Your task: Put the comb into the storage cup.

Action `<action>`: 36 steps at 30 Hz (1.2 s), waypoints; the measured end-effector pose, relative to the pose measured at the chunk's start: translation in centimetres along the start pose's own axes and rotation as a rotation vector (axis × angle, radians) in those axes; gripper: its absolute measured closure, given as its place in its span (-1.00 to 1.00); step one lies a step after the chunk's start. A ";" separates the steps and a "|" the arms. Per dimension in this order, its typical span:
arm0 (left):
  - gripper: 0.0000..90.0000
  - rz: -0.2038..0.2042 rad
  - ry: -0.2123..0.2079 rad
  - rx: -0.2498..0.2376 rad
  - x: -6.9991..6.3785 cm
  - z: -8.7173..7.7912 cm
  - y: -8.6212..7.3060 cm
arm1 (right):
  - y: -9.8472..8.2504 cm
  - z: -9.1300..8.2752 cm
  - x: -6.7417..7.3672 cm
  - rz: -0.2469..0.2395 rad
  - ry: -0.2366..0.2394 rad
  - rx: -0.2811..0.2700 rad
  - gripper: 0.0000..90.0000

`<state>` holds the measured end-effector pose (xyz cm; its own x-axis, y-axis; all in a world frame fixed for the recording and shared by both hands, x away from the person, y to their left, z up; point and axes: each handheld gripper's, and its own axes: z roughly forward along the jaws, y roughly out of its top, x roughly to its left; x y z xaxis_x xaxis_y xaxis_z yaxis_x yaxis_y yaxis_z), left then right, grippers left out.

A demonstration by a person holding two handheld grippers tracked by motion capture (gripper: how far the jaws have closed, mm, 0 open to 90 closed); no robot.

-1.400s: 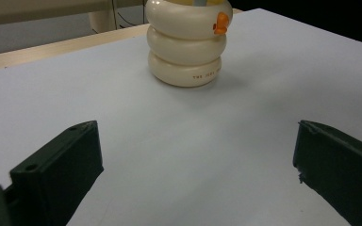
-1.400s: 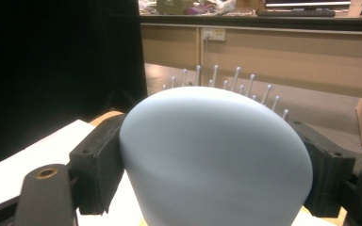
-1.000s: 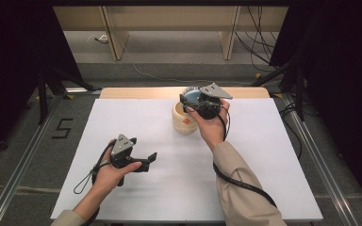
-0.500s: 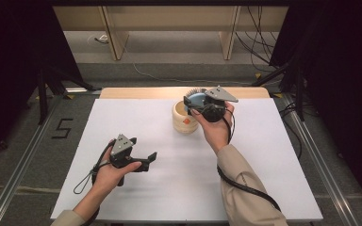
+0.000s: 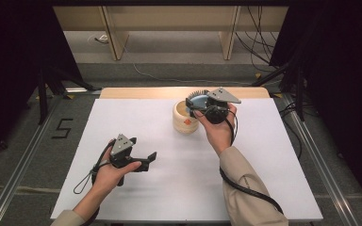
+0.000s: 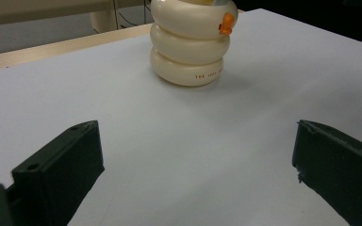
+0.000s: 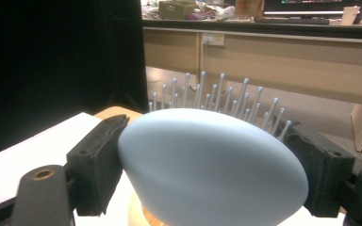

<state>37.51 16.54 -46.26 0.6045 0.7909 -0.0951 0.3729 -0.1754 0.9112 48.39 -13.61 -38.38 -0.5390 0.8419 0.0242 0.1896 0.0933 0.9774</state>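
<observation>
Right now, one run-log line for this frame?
right gripper: shut on blue hairbrush, over cream holder | left gripper: open, holds nothing, low over white table | brush not yet released

- Left gripper (image 5: pixel 143 159): black body, grey three-cornered plate on top, black cable looping off it.
- Right gripper (image 5: pixel 199 104): the same build, blocky black jaws with screw holes.
- Beige sleeves (image 5: pixel 245 188) on both forearms.
</observation>
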 end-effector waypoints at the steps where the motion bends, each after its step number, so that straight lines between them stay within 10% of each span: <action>1: -0.96 0.000 0.000 0.000 0.0 0.0 0.0 | 0.0 0.0 0.0 0.001 0.001 0.001 -0.52; 36: -0.95 0.001 0.000 0.002 0.0 0.1 0.0 | 0.3 -0.5 -1.5 0.062 0.014 0.007 -0.83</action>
<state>37.54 16.48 -46.34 0.6049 0.7907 -0.0939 0.3734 -0.1776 0.9105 48.82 -15.14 -38.05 -0.5374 0.8387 0.0876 0.2288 0.0451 0.9724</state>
